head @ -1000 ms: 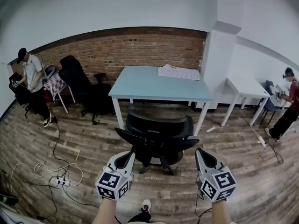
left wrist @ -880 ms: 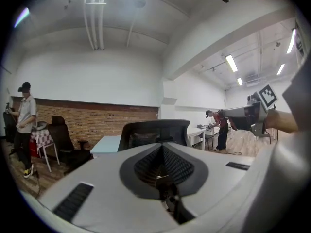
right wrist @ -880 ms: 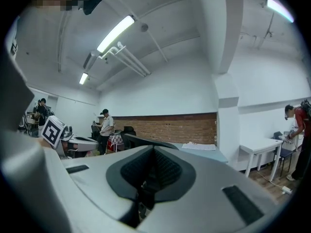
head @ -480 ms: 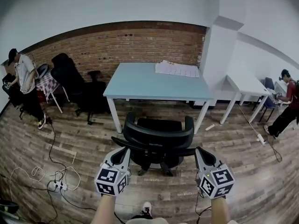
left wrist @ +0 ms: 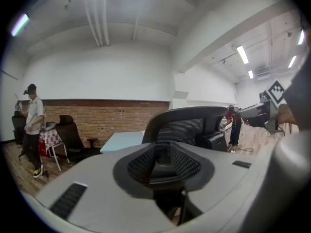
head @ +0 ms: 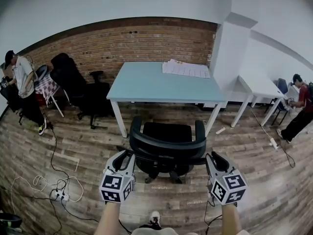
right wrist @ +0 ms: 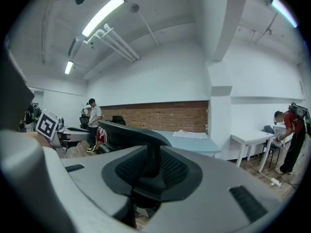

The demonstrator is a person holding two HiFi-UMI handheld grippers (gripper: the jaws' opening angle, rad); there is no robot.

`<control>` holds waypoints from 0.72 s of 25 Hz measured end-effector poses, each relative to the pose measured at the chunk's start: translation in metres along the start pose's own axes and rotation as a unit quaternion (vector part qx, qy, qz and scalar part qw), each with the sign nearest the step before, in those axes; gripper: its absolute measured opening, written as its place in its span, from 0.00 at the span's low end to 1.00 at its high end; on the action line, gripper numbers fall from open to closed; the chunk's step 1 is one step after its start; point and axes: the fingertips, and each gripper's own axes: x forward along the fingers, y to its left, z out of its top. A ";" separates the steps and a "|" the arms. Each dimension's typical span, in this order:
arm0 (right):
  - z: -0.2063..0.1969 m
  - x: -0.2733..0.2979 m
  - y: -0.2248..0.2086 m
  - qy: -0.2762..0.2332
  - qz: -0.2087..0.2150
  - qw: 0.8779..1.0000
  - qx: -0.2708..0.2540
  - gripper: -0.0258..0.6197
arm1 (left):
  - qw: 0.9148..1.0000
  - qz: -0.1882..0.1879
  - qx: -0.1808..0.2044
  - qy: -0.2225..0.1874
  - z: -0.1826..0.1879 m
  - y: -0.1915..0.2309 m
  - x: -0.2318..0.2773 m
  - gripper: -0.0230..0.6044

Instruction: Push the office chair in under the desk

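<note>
The black office chair (head: pixel 166 143) stands on the wooden floor just in front of the light blue desk (head: pixel 146 84), its back towards me. My left gripper (head: pixel 125 154) is at the left end of the backrest and my right gripper (head: pixel 212 156) at the right end. Both pairs of jaws have just been opening. In the left gripper view the jaws (left wrist: pixel 163 152) stand apart with the mesh backrest (left wrist: pixel 189 125) in and beyond the gap. In the right gripper view the backrest's edge (right wrist: pixel 124 130) runs through the gap of the gripper (right wrist: pixel 152 166).
Papers (head: pixel 186 68) lie on the desk's far right. Black chairs (head: pixel 78 87) and a person (head: pixel 22 87) are at the back left. A white pillar (head: pixel 227 58), a white table (head: pixel 259 89) and another person (head: pixel 299 102) are at the right. Cables and a power strip (head: pixel 61 195) lie on the floor to my left.
Both grippers have moved forward to the two ends of the chair's backrest. Their jaws, shut before, now stand apart round the backrest's edge.
</note>
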 end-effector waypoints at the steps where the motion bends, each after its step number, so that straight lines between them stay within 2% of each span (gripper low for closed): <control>1: -0.001 0.003 -0.002 0.002 -0.003 1.000 0.001 0.21 | 1.000 -0.002 0.001 0.001 -0.001 0.002 0.003 0.25; 5: -0.006 0.019 -0.008 0.016 -0.006 1.000 -0.002 0.29 | 1.000 -0.008 0.004 0.008 -0.004 0.008 0.016 0.28; 8: -0.010 0.030 -0.012 0.025 -0.008 1.000 -0.007 0.36 | 1.000 -0.014 0.005 0.010 -0.007 0.011 0.028 0.34; 18: -0.020 0.069 -0.020 0.050 -0.026 0.998 -0.026 0.39 | 0.998 -0.064 0.004 0.015 -0.013 0.025 0.074 0.42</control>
